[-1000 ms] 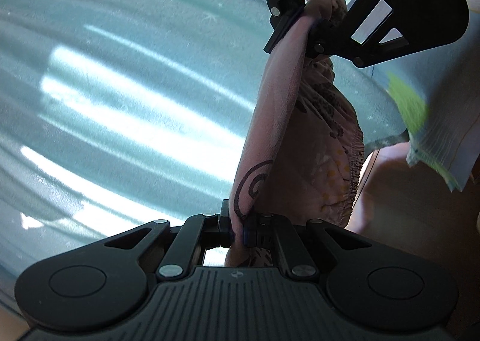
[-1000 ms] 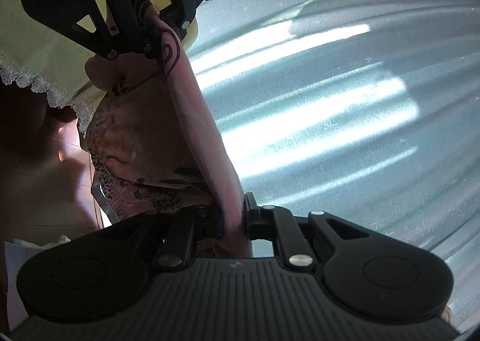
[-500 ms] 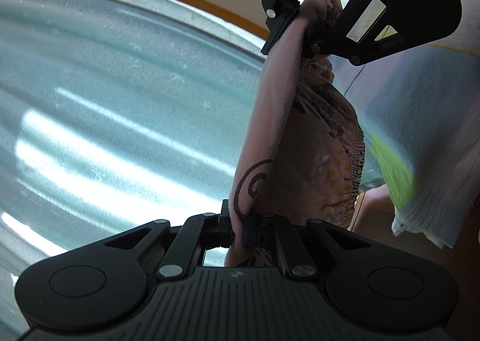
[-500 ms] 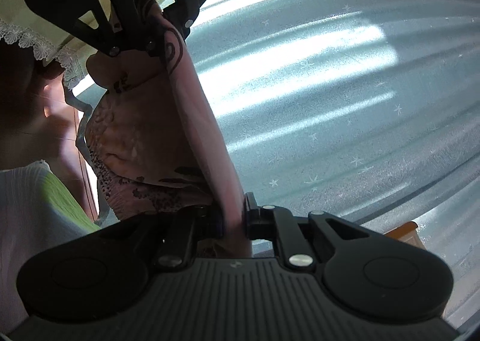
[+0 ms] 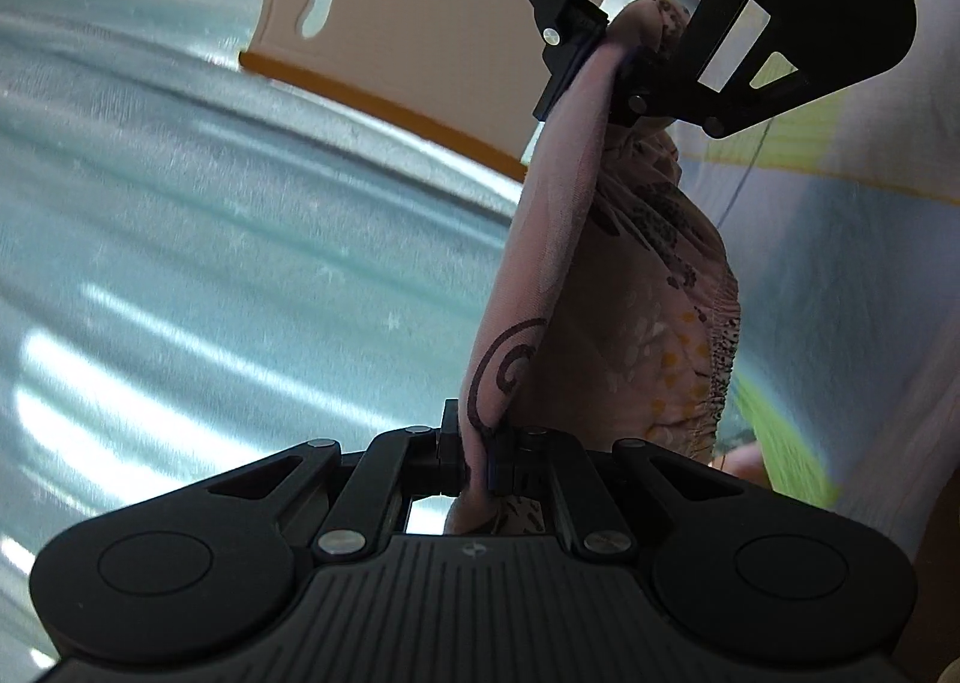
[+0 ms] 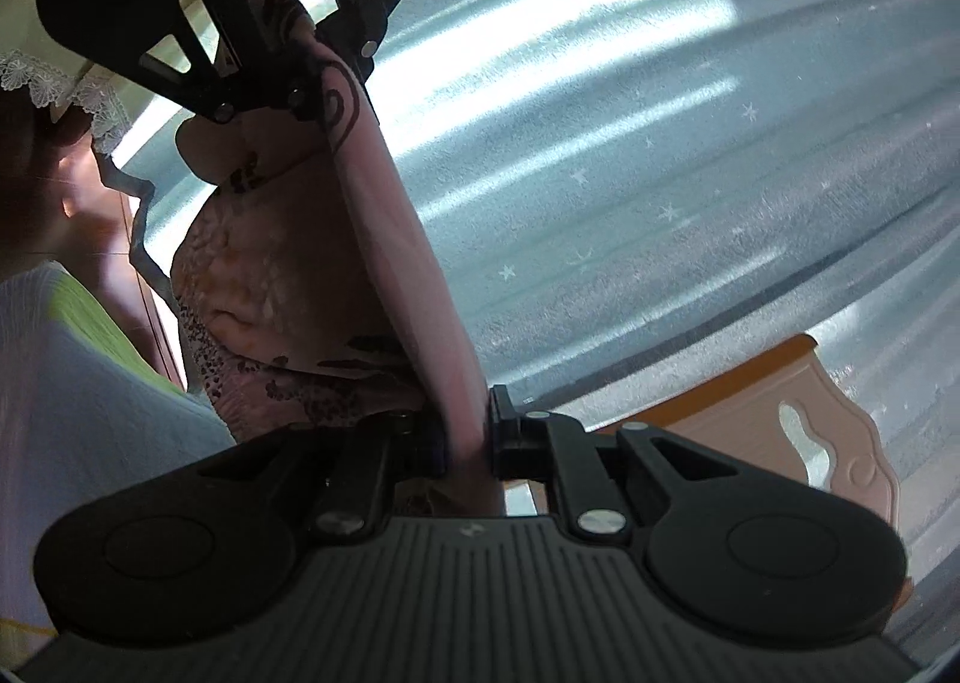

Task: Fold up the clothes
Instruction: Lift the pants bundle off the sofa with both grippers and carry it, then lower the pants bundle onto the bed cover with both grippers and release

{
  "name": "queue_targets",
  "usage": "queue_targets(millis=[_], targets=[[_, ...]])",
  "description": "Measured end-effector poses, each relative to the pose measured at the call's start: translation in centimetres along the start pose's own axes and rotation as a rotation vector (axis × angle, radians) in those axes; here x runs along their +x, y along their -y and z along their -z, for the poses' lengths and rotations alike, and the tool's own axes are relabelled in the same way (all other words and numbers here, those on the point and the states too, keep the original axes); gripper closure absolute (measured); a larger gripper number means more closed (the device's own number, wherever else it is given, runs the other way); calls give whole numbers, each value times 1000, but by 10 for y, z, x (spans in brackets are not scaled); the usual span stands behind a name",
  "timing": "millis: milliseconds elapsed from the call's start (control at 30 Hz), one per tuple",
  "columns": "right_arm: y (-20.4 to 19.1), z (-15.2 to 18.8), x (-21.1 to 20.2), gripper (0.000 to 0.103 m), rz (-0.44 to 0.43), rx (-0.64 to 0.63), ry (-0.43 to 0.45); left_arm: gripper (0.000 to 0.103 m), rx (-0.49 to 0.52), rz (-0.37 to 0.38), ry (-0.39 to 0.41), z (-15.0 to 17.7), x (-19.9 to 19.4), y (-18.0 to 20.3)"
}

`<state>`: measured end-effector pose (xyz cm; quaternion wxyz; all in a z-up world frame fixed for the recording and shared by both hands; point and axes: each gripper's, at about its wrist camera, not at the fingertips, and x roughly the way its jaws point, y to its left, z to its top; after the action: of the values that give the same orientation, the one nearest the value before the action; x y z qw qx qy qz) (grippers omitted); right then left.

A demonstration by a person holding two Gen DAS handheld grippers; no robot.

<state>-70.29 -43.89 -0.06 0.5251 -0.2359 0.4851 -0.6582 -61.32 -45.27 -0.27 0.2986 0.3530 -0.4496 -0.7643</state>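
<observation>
Gripping pink patterned thin-fabric garment, left tool and right tool newly swung headboard-ward, stretched for folding.

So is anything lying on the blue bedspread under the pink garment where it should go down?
Nothing visible. The pink garment hangs between the left gripper and right gripper, both clamped on it. The blue bedspread beside it shows bare; directly below is hidden.

Cloth: dusty pink, dark spiral, black speckles, orange dots. Bedsheet: pale teal, small white stars. Headboard: tan, orange edge. Tools black.
</observation>
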Motion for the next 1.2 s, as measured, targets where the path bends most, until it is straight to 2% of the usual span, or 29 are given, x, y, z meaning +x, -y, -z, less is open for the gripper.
queue_targets(millis=[167,267,367,433,533,633,700,833,1100,1200], targets=[[32,42,-2,93,27,83,-106,97,24,38,110,-50,23,9],[48,75,7,93,73,49,-173,97,40,64,180,-88,45,15],[71,104,13,93,144,18,-224,97,13,82,244,-124,65,14],[80,117,10,93,159,45,-250,98,-2,144,287,-138,71,17],[64,138,-1,93,107,89,-293,98,23,271,312,-132,72,46],[17,155,-14,94,-6,100,-333,97,89,379,290,-113,69,96],[-12,163,-17,94,-63,90,-355,97,145,425,275,-102,66,127],[-35,169,-23,93,-96,107,-373,97,157,456,270,-92,59,154],[-49,172,-36,92,-125,112,-398,96,169,479,296,-91,56,155],[-63,175,-45,86,-133,73,-417,92,216,476,290,-94,63,161]])
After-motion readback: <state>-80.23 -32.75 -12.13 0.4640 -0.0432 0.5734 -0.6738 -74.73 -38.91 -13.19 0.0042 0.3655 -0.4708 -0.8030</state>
